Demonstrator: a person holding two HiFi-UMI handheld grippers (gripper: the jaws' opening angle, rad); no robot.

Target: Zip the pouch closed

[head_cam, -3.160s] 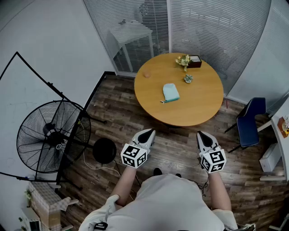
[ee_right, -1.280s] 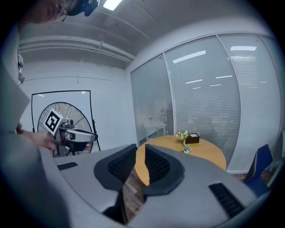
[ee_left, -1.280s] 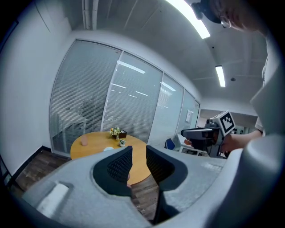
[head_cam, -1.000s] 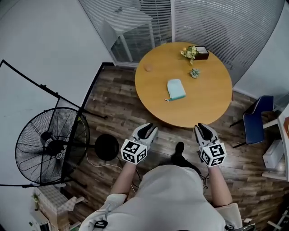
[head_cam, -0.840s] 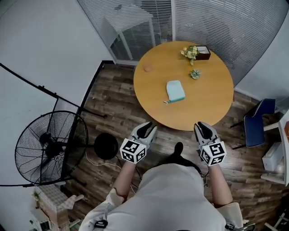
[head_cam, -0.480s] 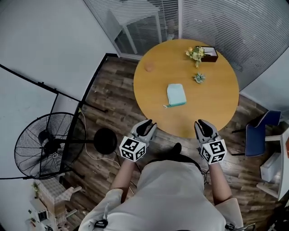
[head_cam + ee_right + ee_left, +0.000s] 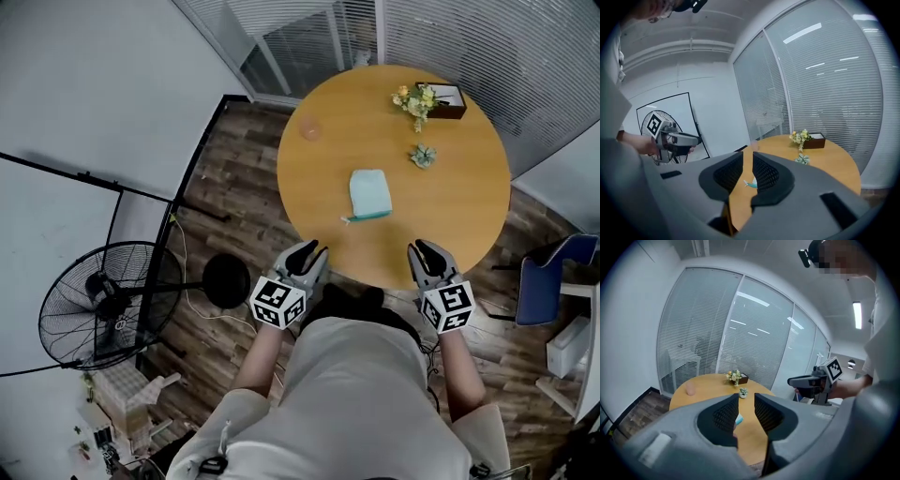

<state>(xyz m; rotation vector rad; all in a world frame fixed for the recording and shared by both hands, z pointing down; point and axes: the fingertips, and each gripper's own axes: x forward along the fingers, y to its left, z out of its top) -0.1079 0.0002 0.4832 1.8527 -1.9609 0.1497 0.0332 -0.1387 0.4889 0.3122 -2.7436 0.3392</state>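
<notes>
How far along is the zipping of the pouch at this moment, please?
Nothing looks done: the teal pouch lies untouched on the round table. In hand: nothing; the left claw and right claw are open and empty at the table's near edge. Left: reaching, gripping and zipping the pouch.

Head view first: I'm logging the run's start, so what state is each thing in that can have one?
pouch: lying flat on the table, untouched; zip too small to read.
left gripper: fingers slightly apart, empty, at the table's near edge.
right gripper: fingers slightly apart, empty, at the table's near edge.
fan: upright on the floor; spinning or not, cannot tell.
</notes>
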